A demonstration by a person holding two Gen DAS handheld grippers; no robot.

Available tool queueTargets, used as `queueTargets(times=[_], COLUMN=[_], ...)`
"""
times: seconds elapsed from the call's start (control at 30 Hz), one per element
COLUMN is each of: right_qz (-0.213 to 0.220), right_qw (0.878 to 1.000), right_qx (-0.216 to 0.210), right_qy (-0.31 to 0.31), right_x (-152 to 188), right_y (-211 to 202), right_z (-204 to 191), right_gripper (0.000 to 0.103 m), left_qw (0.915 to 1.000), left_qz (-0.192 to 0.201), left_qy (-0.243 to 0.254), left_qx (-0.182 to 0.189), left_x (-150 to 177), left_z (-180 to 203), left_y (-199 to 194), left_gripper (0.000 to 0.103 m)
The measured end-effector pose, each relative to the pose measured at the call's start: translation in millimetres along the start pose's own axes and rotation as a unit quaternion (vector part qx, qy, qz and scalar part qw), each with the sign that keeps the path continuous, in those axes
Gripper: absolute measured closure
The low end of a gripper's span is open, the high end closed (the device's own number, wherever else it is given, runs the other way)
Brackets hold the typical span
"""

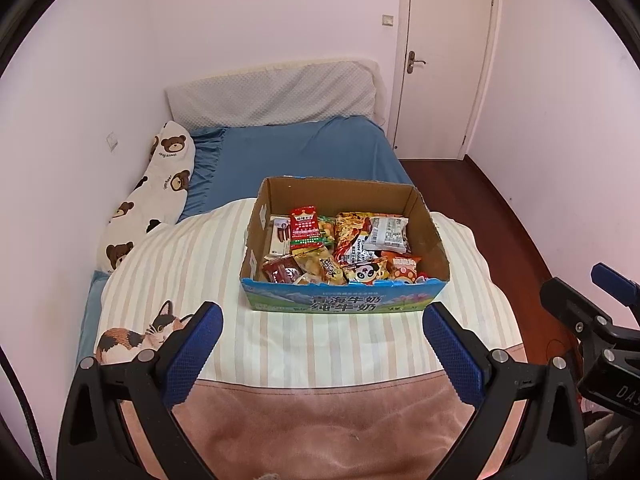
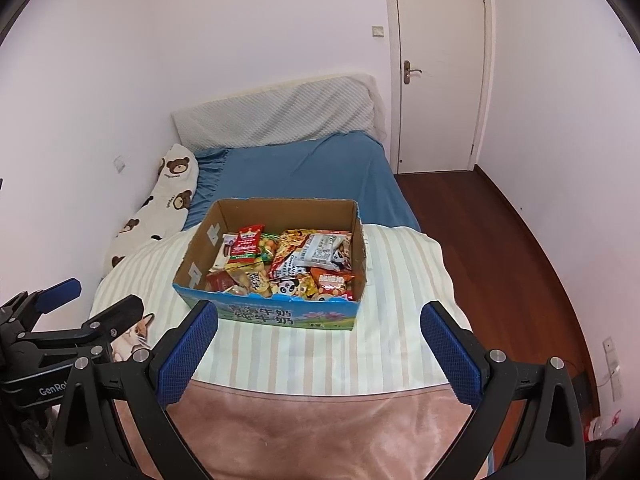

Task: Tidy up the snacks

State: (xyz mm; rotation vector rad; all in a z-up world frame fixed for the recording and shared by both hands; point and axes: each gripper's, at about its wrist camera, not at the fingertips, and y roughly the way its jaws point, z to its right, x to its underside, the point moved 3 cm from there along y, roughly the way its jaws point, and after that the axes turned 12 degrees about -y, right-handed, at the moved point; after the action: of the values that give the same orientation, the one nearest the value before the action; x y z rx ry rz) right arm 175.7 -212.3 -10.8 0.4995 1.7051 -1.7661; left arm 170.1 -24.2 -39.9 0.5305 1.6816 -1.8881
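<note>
An open cardboard box [image 1: 428, 232] with a blue printed front stands on the striped quilt [image 1: 188, 264]; it also shows in the right wrist view [image 2: 200, 248]. It is full of snack packets, among them a red packet [image 1: 305, 227], a white packet [image 1: 387, 233] and a panda packet [image 1: 367, 271]. My left gripper [image 1: 323, 354] is open and empty, short of the box's front. My right gripper [image 2: 320, 354] is open and empty, also in front of the box. Each gripper shows at the edge of the other's view.
The bed has a blue sheet [image 1: 304, 152], a bear-print pillow [image 1: 160, 192] along the left wall and a padded headboard [image 1: 272, 94]. A pink blanket [image 1: 320, 428] lies nearest me. A wooden floor [image 2: 500, 248] and a closed door [image 2: 440, 64] are to the right.
</note>
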Motion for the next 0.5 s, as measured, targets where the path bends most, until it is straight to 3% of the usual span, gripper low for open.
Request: queueTargets(times=[0.5], right_qz=[-0.02], right_qw=[0.999], right_qx=[0.035], right_qy=[0.003], right_x=[-13.1], right_y=[72.5], right_z=[14.8], right_gripper=[0.0], left_qw=[0.9993], left_qz=[-0.016], left_qy=[-0.003], left_qx=[-0.034], left_x=[-20.6], left_z=[0.1], left_y=[68.7], left_gripper=[0.001])
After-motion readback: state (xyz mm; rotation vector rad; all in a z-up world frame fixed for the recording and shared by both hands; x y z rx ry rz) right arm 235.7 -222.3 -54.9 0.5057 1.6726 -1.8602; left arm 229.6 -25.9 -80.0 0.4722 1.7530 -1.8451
